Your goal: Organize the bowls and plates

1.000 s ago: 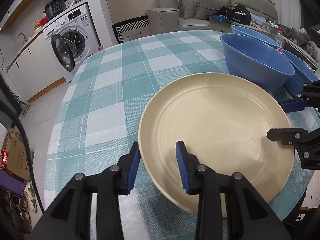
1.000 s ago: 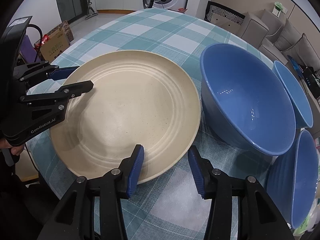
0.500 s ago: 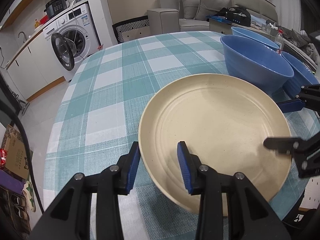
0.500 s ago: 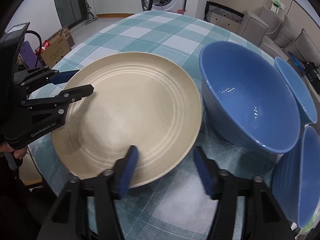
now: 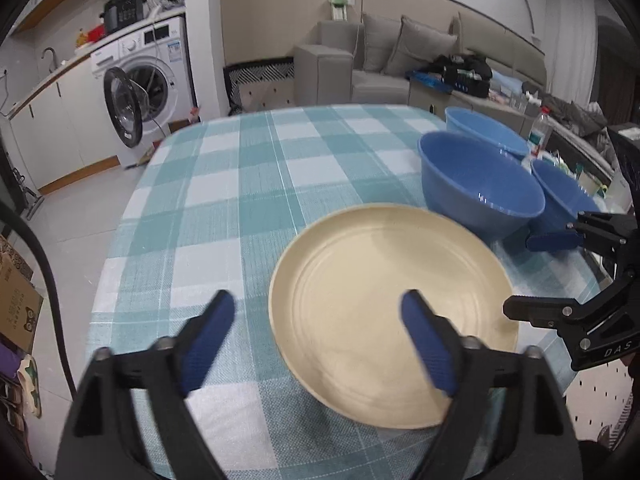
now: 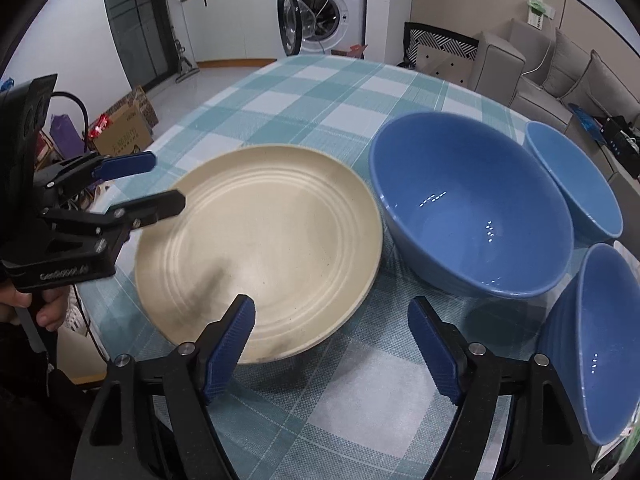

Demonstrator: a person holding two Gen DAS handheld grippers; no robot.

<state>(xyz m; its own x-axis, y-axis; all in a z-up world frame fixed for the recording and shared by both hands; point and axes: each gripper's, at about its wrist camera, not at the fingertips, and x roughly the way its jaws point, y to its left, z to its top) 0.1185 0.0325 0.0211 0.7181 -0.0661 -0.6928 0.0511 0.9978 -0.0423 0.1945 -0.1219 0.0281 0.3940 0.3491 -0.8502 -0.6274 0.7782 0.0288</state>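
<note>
A cream plate (image 6: 260, 248) lies flat on the checked surface (image 5: 224, 208) between the left claw (image 5: 320, 344) and the right claw (image 6: 332, 344), both opening, empty and clear of its rim. The plate looks just set down; next, likely a grip on the large blue bowl (image 6: 472, 208) beyond the right claw. A washing machine (image 5: 144, 84) and sofa (image 5: 400, 56) stand behind.

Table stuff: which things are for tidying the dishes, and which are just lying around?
For the job: plate, big bowl, two smaller bowls.

Just lying about: washing machine, sofa, cardboard box, bottle.
</note>
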